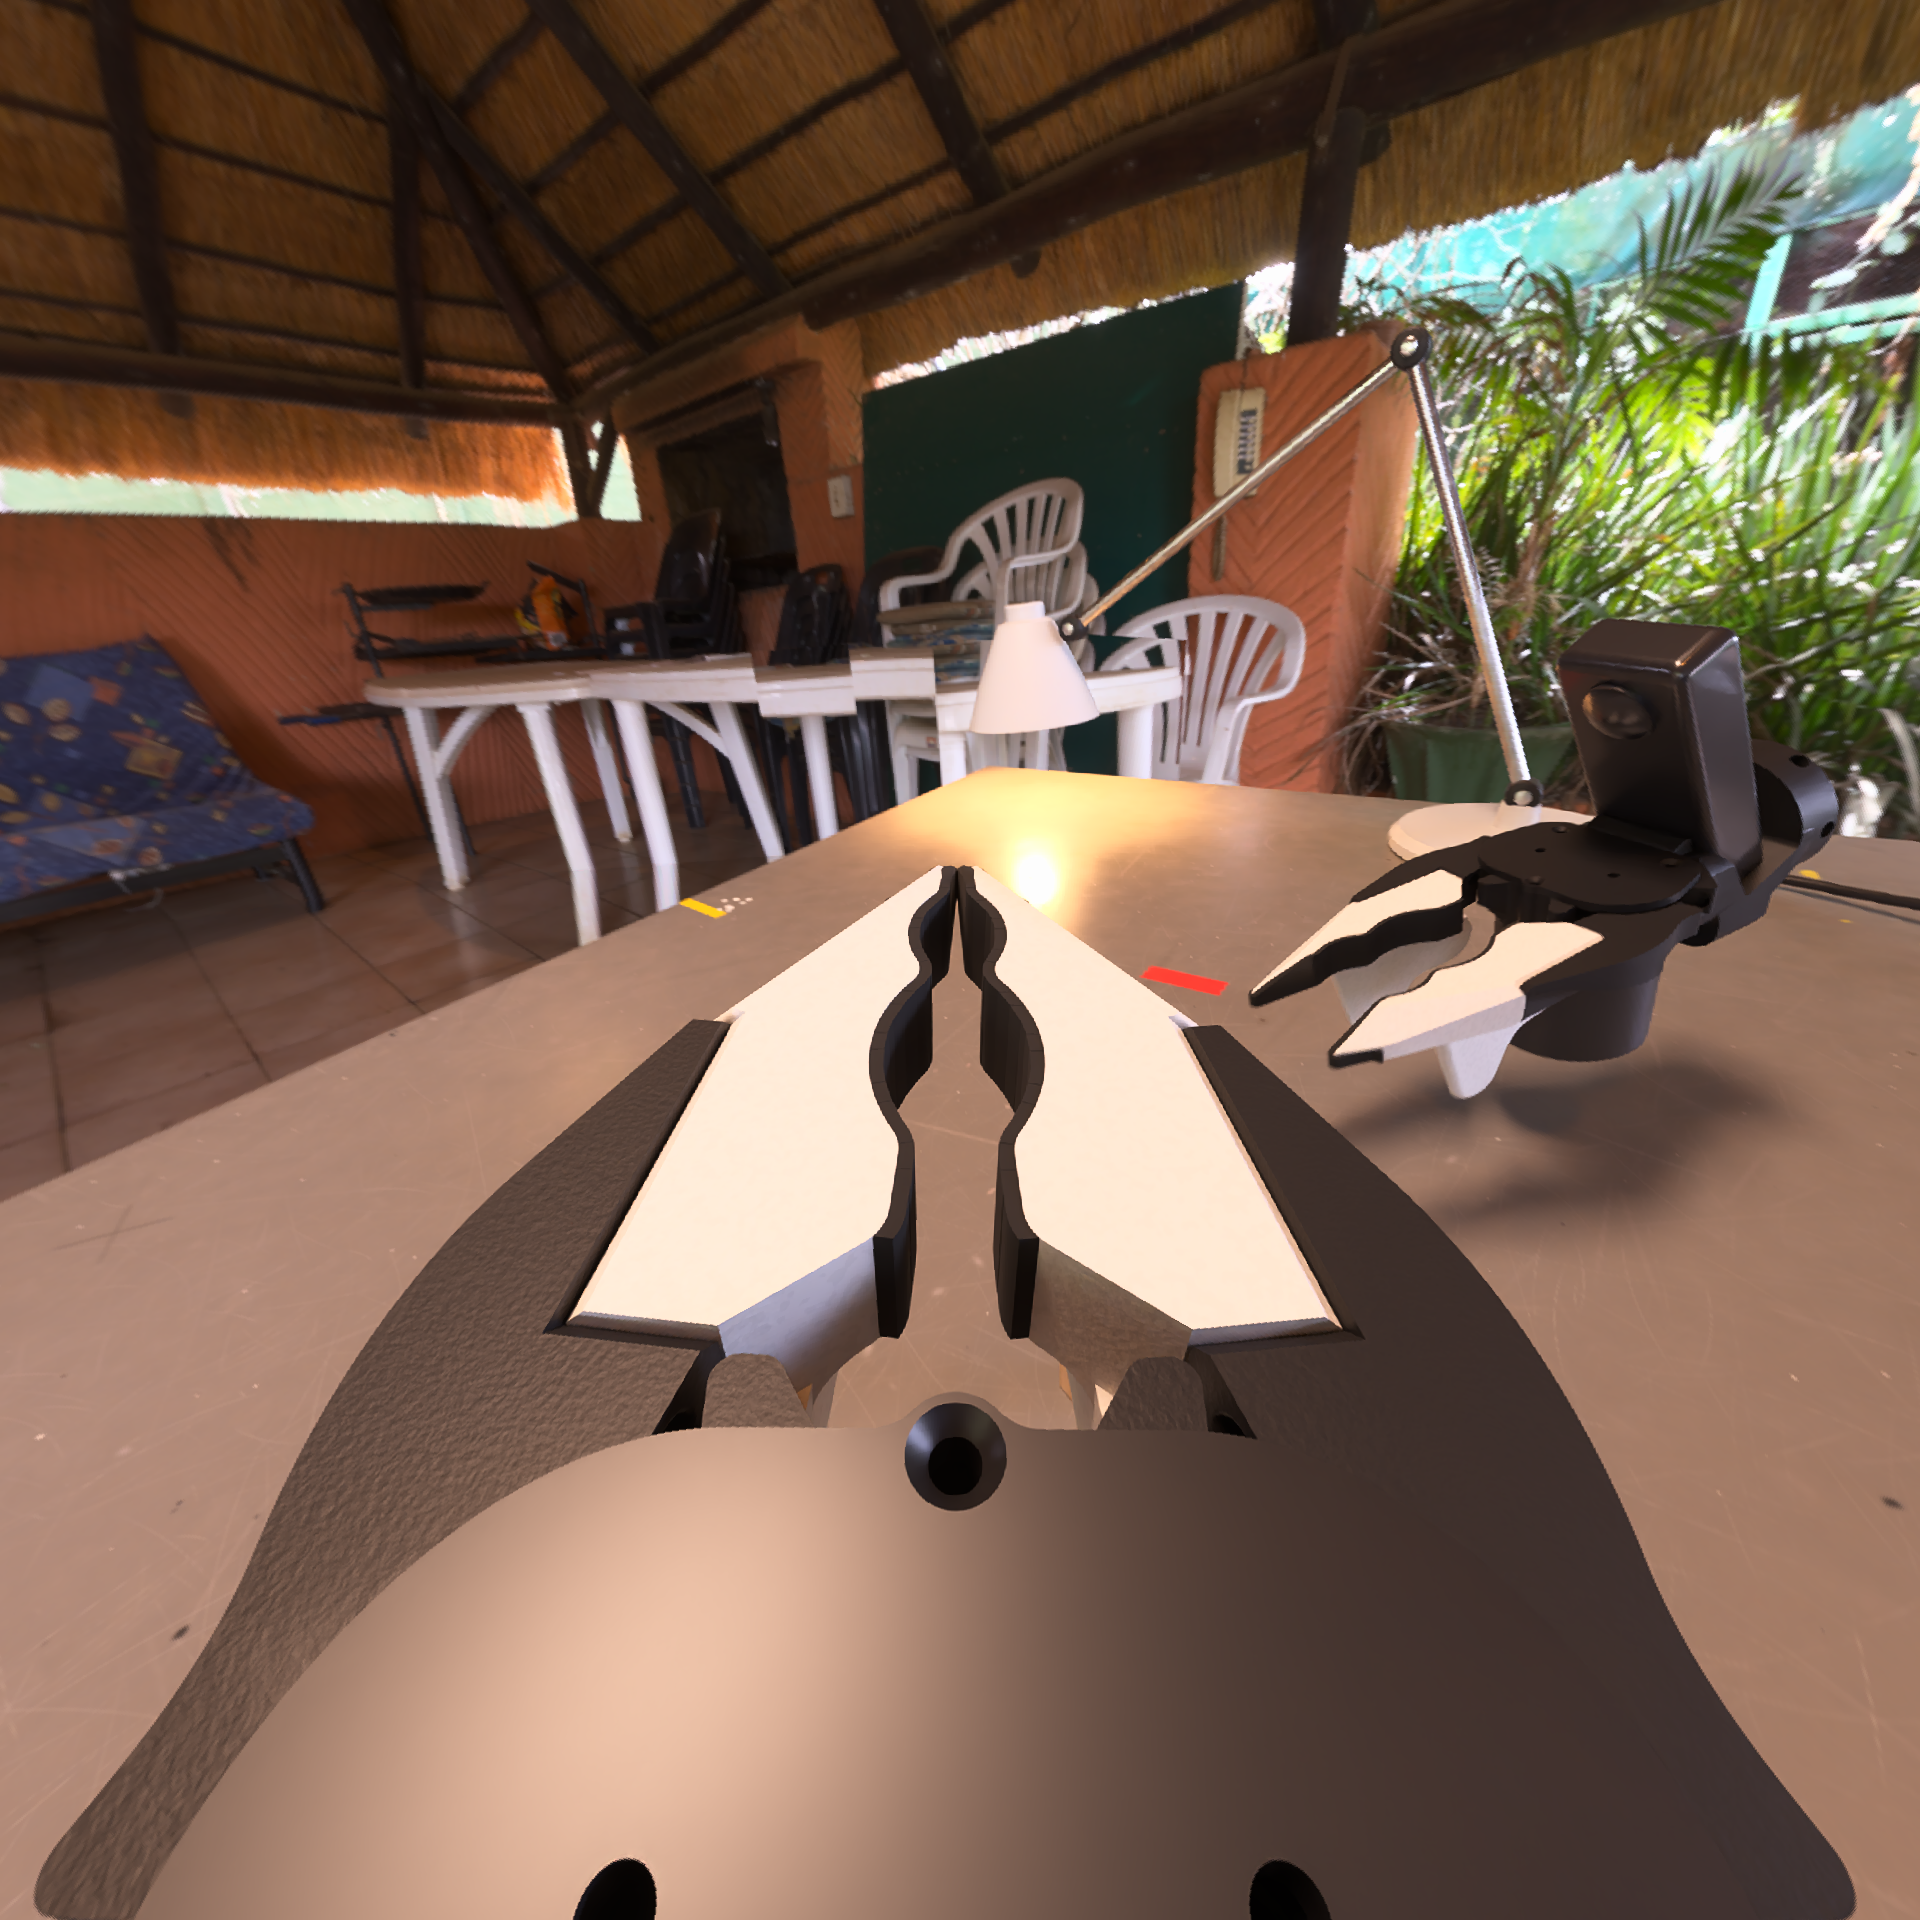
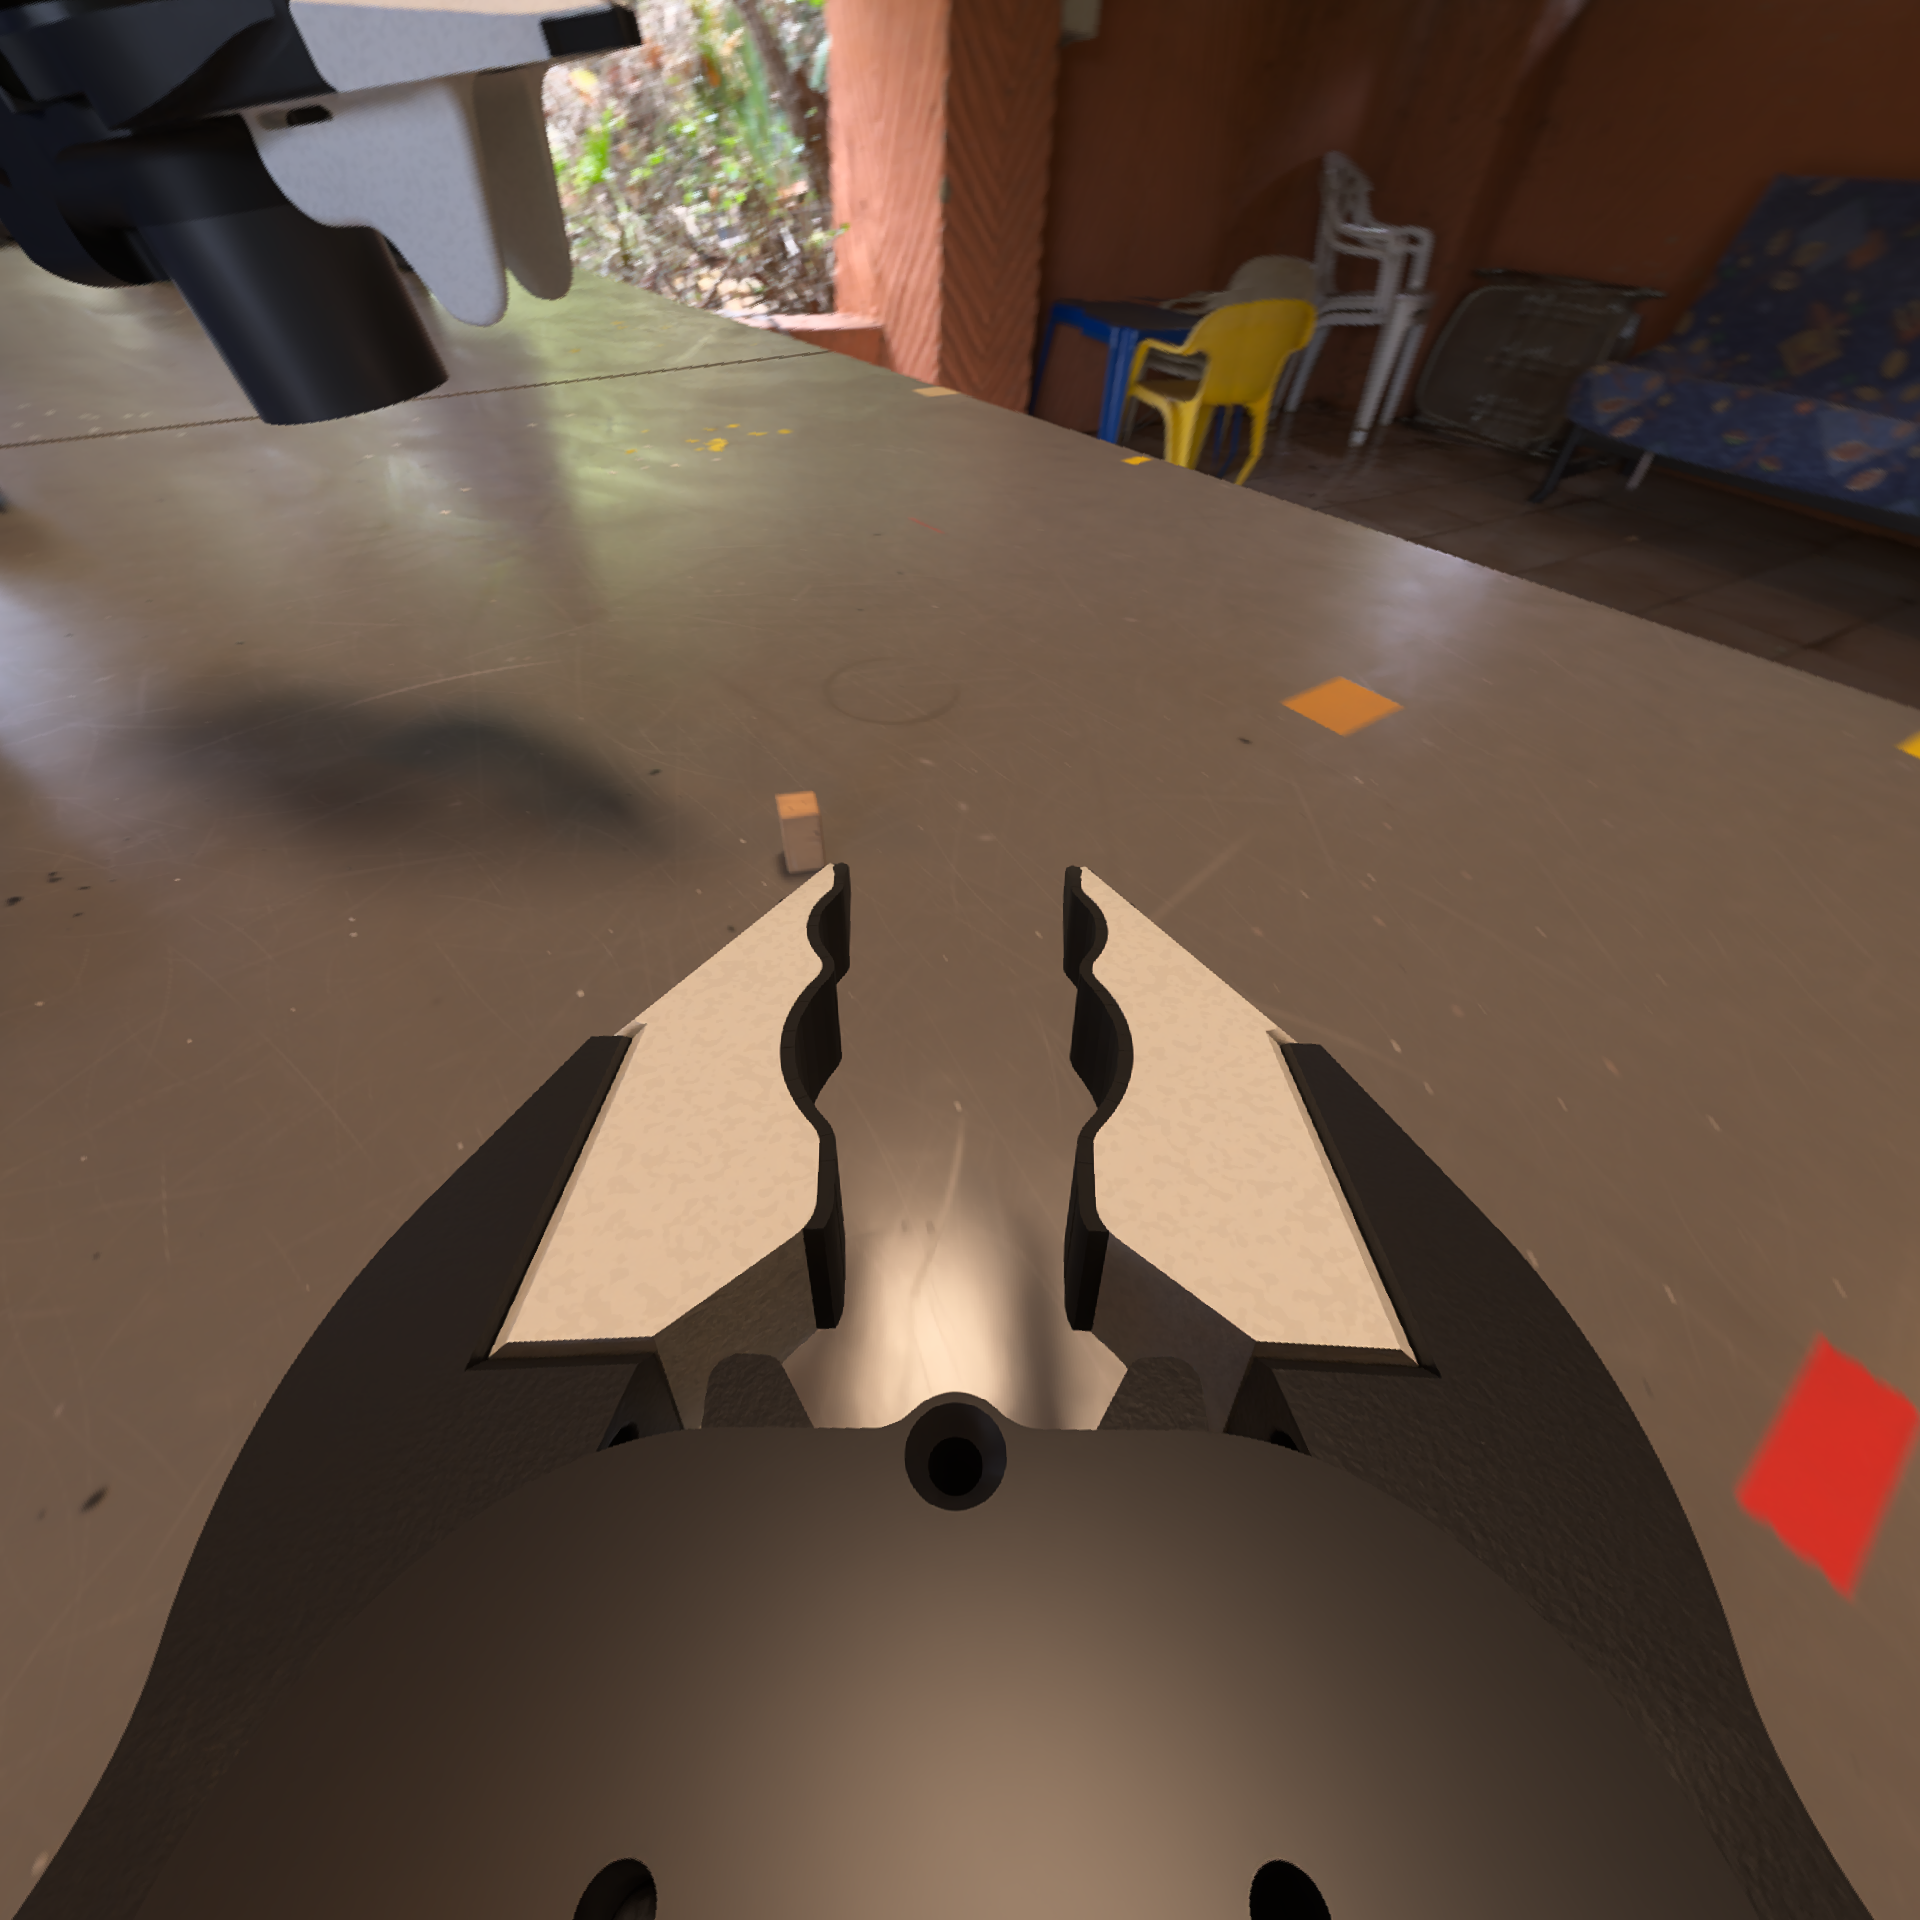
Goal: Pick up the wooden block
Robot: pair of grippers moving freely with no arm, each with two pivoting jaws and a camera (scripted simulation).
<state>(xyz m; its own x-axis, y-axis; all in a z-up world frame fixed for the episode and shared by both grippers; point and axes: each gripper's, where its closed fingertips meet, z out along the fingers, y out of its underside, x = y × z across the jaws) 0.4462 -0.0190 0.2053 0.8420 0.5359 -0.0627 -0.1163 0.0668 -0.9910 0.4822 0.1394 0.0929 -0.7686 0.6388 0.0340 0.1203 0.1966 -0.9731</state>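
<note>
A small pale wooden block [image 2: 799,830] stands upright on the brown table [image 2: 1143,665], just beyond and left of my right gripper's left fingertip. My right gripper [image 2: 956,883] is open and empty, held above the table. It also shows in the left wrist view [image 1: 1309,1023], open, off to the right. My left gripper [image 1: 957,878] is shut and empty, held above the table. Its underside shows at the top left of the right wrist view [image 2: 312,187]. The block does not show in the left wrist view.
A white desk lamp [image 1: 1034,675] stands on its base [image 1: 1475,826] at the table's far right, lit. Flat red [image 2: 1829,1465], orange [image 2: 1342,705] and yellow [image 1: 703,908] patches mark the table. The table edge [image 2: 1455,561] runs along the right.
</note>
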